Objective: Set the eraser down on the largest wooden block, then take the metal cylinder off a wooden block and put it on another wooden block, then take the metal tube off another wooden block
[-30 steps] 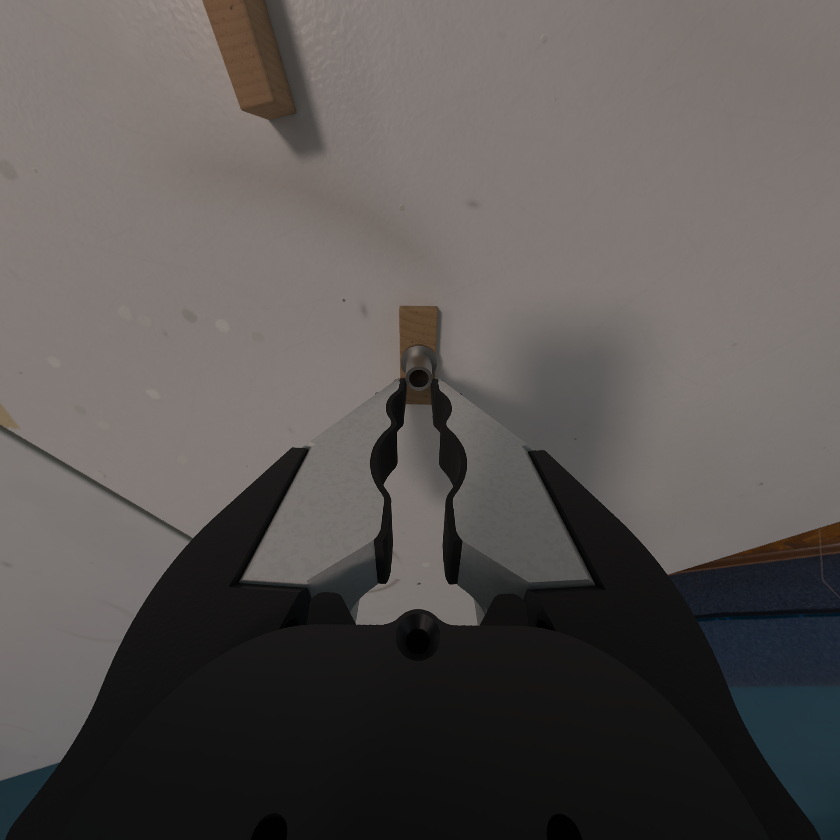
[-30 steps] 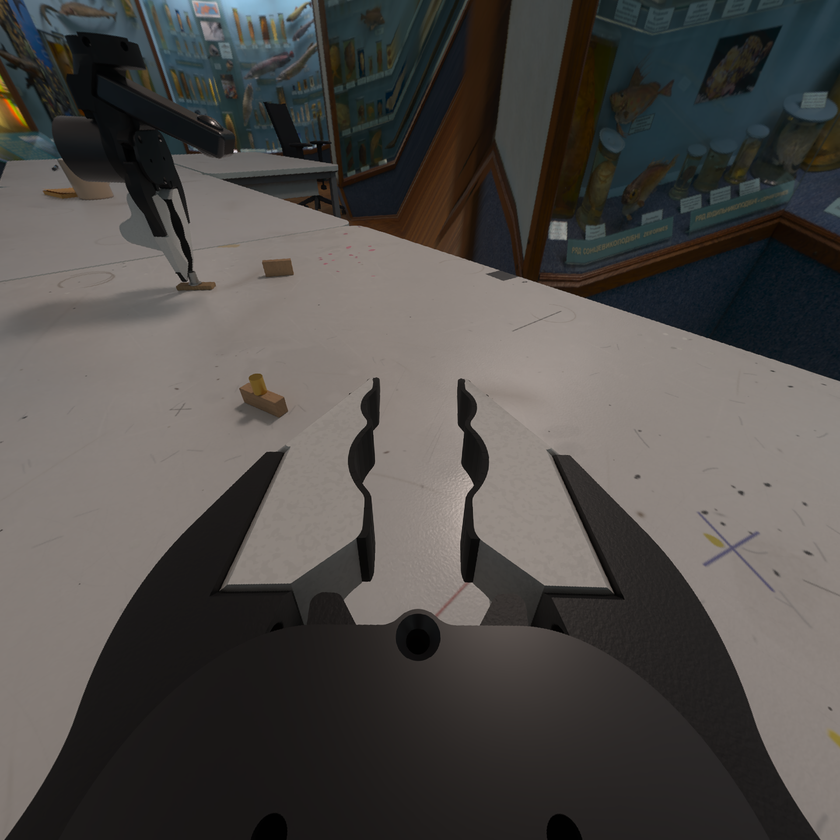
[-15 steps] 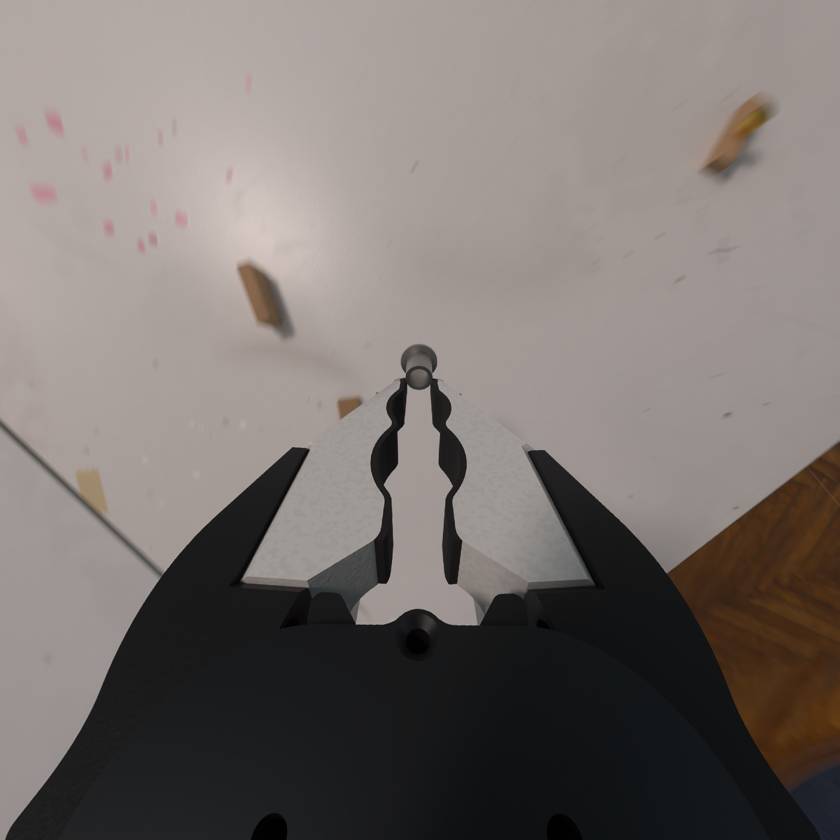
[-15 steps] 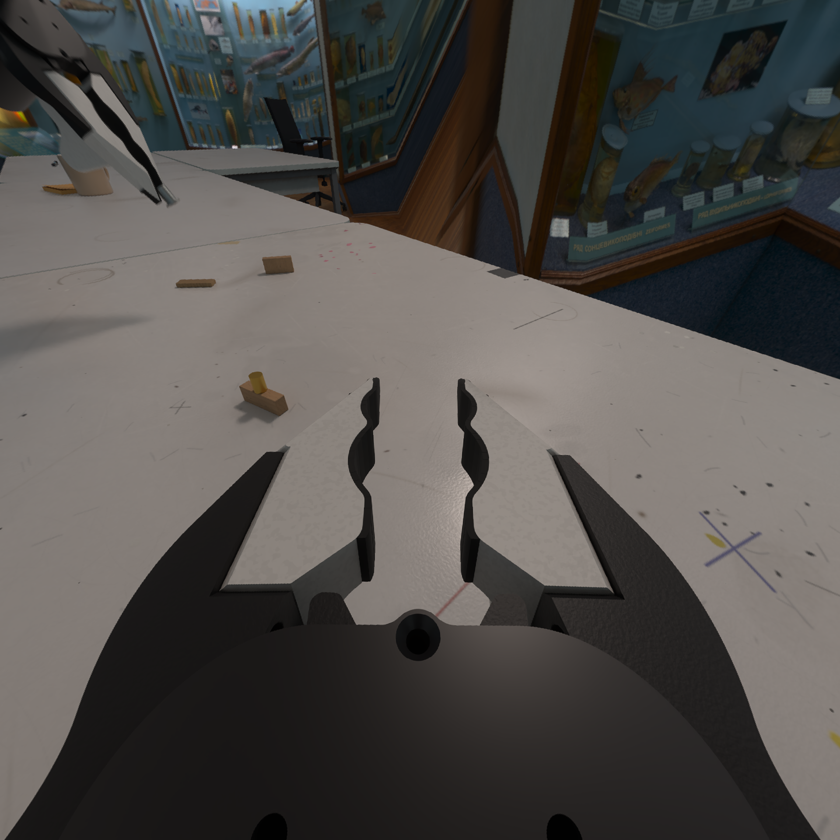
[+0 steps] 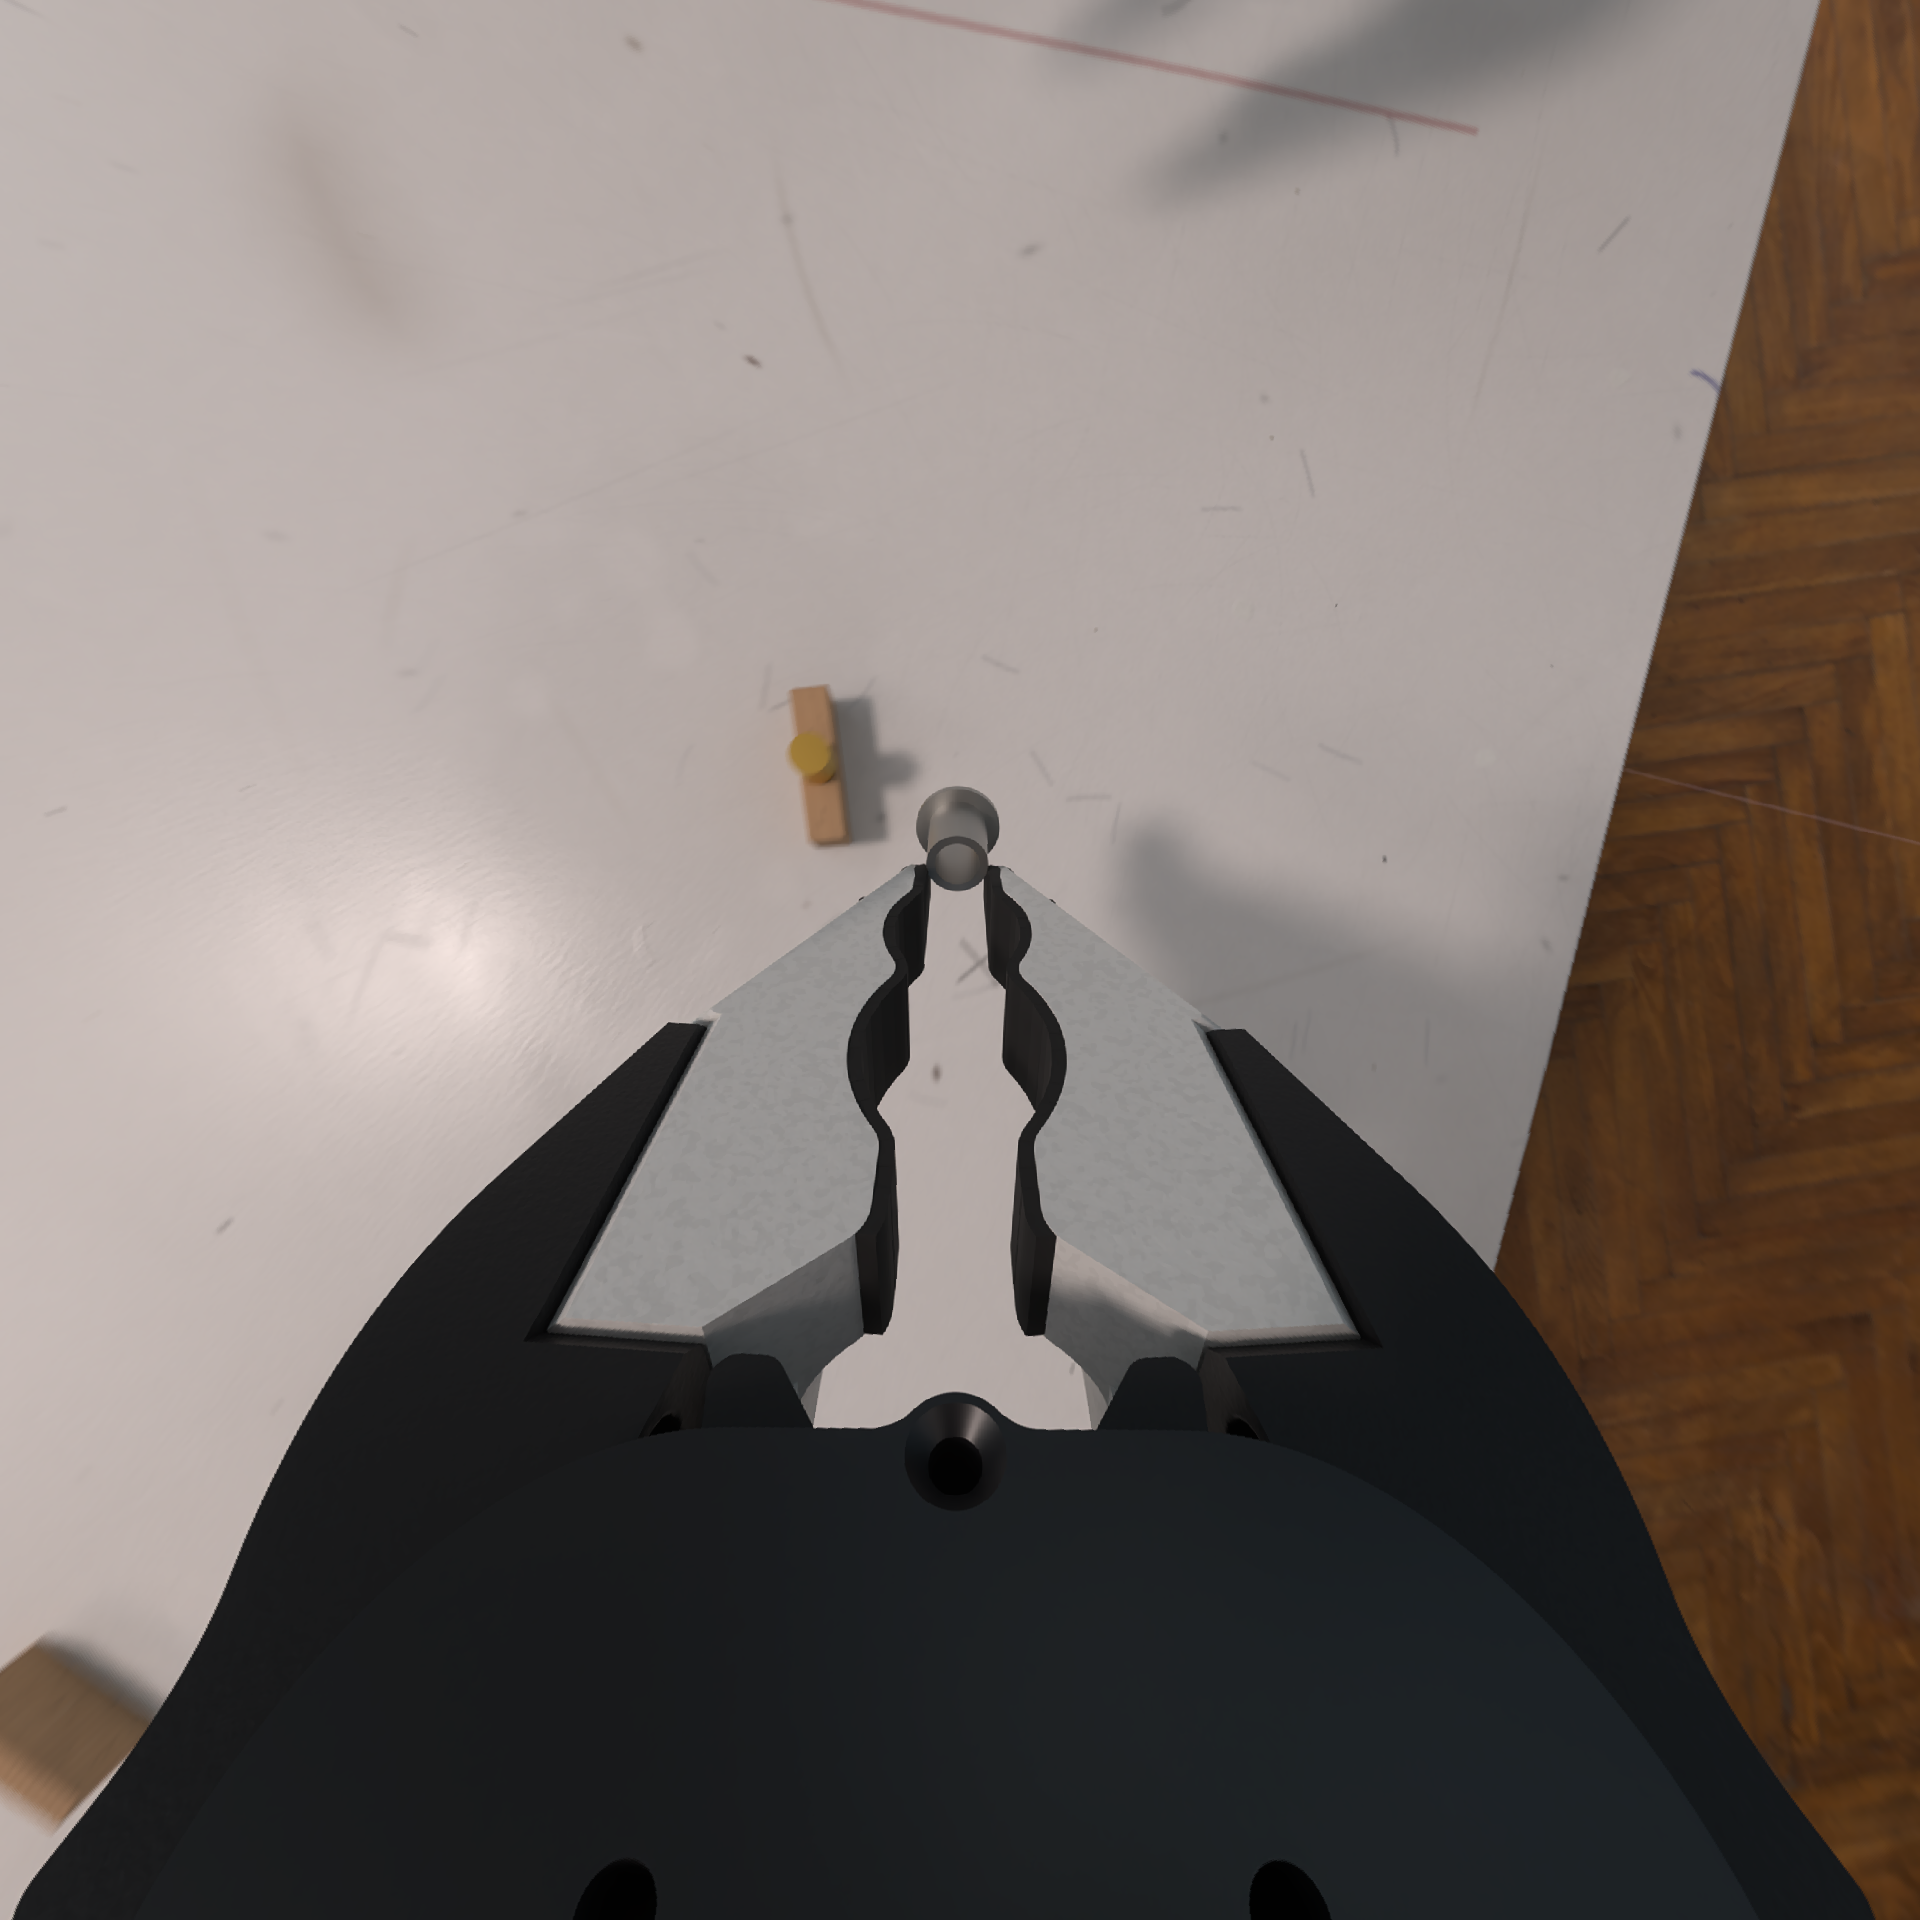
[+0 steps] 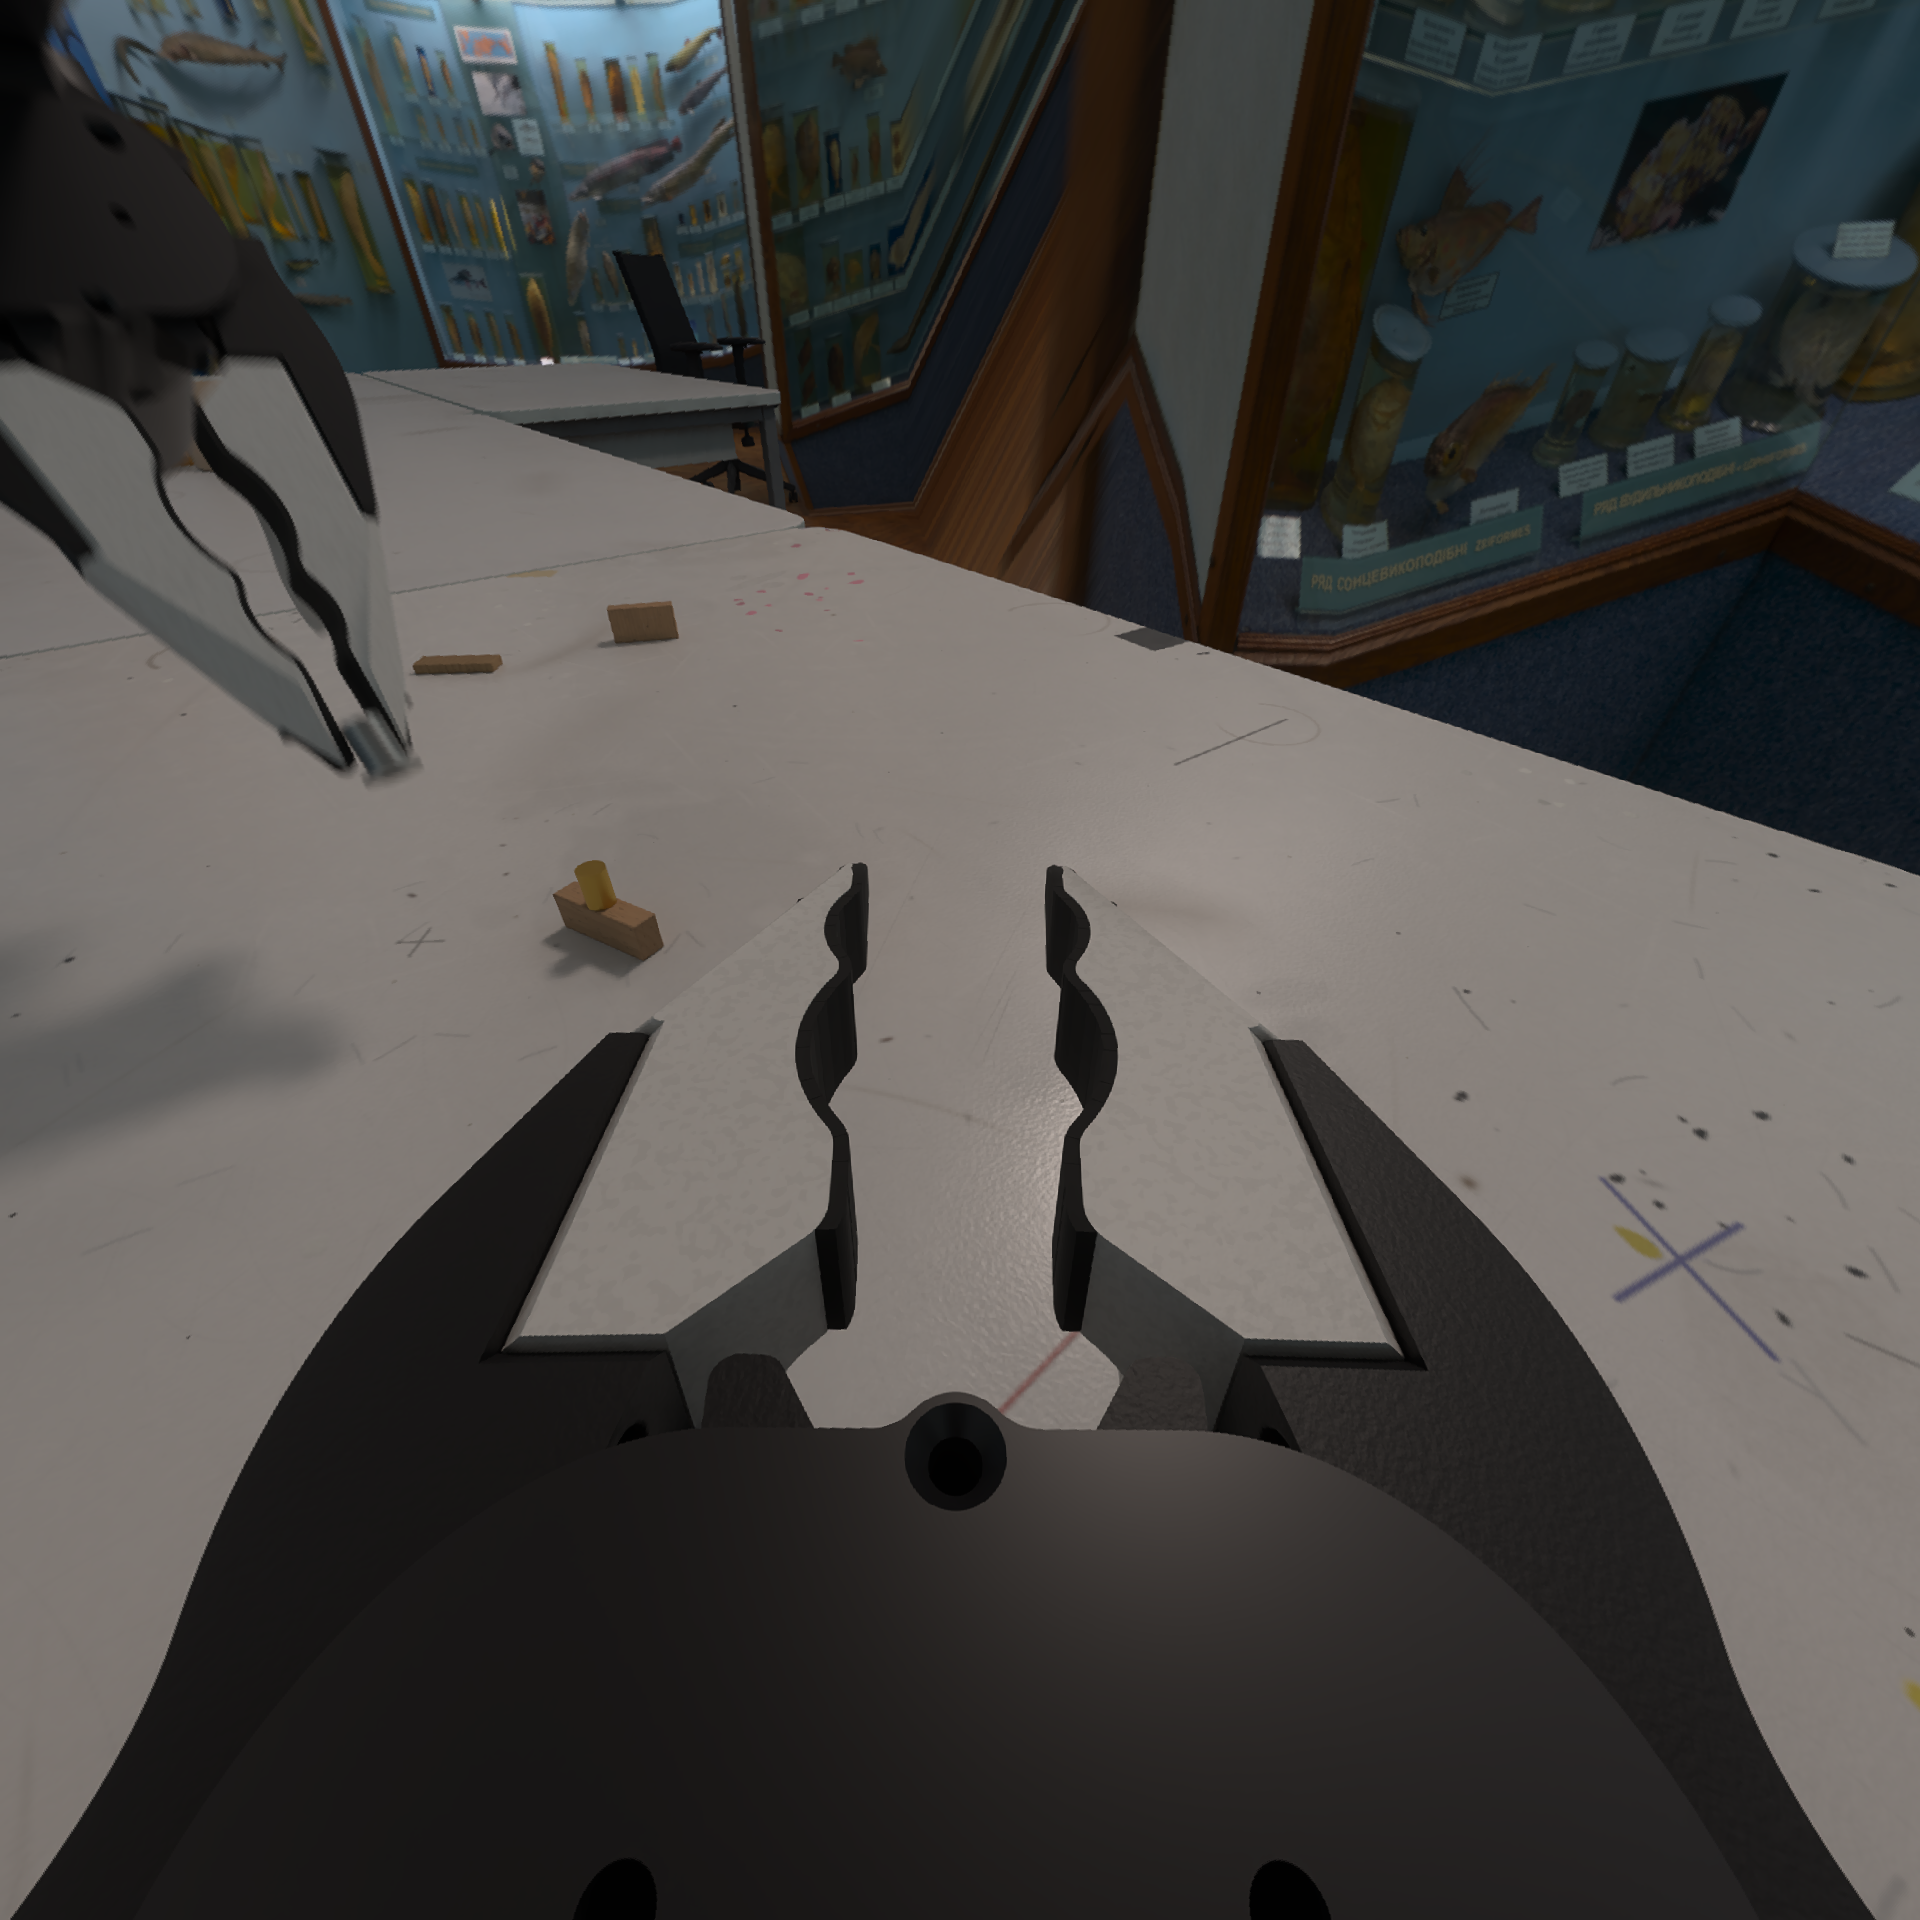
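Note:
My left gripper (image 5: 956,873) is shut on a grey metal tube (image 5: 956,836) at its fingertips and holds it high above the white table. Just left of the tube, far below, a small wooden block (image 5: 821,769) carries a yellow metal cylinder (image 5: 808,755). In the right wrist view the left gripper (image 6: 364,727) hangs at the upper left with the tube (image 6: 379,753), above and behind that block (image 6: 608,925) and cylinder (image 6: 592,883). My right gripper (image 6: 954,883) is open and empty, low over the table.
A flat wooden block (image 6: 457,663) and a thicker wooden block (image 6: 642,621) lie farther back on the table. Another wooden block (image 5: 52,1756) shows at the lower left of the left wrist view. The table edge and wooden floor (image 5: 1766,935) run along the right.
My left gripper has lifted the tube off the flat wooden block and carried it across the table to beside the block with the yellow cylinder. The right gripper has not moved.

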Tool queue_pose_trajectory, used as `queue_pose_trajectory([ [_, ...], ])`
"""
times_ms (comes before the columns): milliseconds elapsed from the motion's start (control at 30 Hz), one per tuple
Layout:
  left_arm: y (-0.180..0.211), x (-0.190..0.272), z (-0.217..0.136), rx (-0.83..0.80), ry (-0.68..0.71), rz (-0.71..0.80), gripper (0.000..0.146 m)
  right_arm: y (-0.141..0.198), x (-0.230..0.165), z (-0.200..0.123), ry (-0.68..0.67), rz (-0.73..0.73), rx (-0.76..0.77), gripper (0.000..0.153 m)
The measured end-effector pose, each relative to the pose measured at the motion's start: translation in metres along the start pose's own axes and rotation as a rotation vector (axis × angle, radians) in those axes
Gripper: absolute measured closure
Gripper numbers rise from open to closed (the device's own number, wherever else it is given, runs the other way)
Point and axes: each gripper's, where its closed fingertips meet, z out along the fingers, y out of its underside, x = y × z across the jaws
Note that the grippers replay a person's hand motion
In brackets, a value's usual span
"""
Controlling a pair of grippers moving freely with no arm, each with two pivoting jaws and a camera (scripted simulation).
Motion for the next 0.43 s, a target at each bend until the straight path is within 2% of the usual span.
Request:
queue_pose_trajectory([
  [167, -0.004, 0.009, 0.050, -0.084, 0.041, -0.017, 0.136, -0.001, 0.000, -0.001, -0.002, 0.000, 0.007, 0.119],
  [433, -0.003, 0.011, 0.079, -0.157, 0.027, -0.022, 0.136, 0.000, -0.002, 0.000, -0.005, -0.011, 0.001, 0.119],
])
